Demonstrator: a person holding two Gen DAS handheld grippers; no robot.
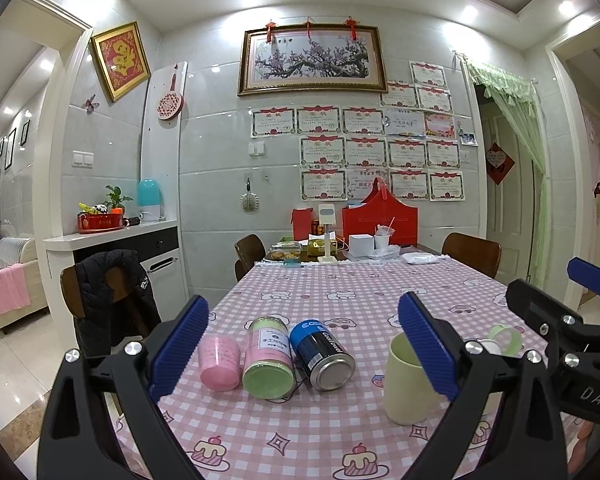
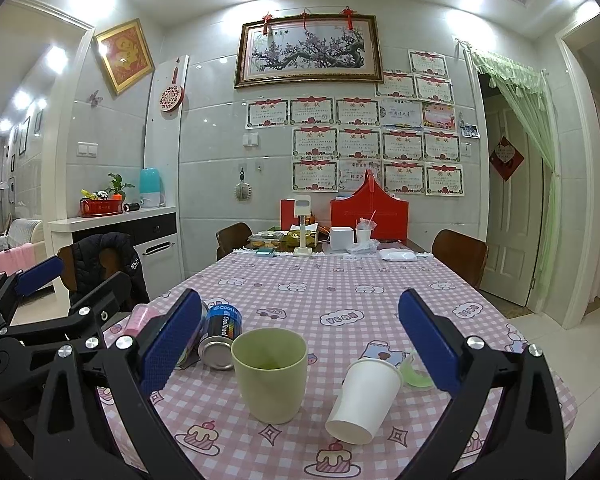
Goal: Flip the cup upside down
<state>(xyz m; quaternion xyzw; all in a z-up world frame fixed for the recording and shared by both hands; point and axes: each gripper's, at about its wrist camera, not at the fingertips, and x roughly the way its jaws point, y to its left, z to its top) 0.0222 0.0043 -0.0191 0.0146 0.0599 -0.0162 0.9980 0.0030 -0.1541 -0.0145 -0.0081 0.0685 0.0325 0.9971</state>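
One green cup (image 2: 270,374) stands upright, mouth up, on the tablecloth (image 2: 340,292).

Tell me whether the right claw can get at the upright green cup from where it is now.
Probably yes. The right claw is open and empty, and the green cup stands upright between its fingers' line of approach. The tipped white paper cup lies close beside it and might get nudged.
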